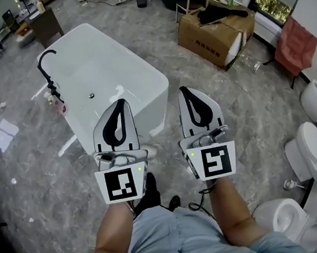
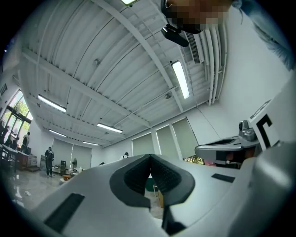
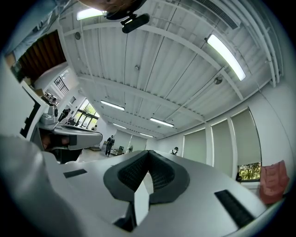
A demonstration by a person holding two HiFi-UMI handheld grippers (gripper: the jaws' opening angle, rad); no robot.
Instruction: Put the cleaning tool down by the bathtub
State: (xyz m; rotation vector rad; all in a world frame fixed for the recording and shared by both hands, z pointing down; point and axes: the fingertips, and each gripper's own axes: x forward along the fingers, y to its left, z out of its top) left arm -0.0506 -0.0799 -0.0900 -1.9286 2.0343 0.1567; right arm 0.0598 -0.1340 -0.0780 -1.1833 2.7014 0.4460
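1. Our left gripper [image 1: 120, 102] and right gripper [image 1: 184, 90] are both pinched shut and empty.
2. The pink item [image 1: 60, 107] just left of the bathtub [image 1: 131, 54], likely our cleaning tool, could topple if we brush it.

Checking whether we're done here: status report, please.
Left tool shut, empty. Right tool shut, empty. Cleaning tool not held, can't pick it out by the tub. Box beyond tub, to the right.
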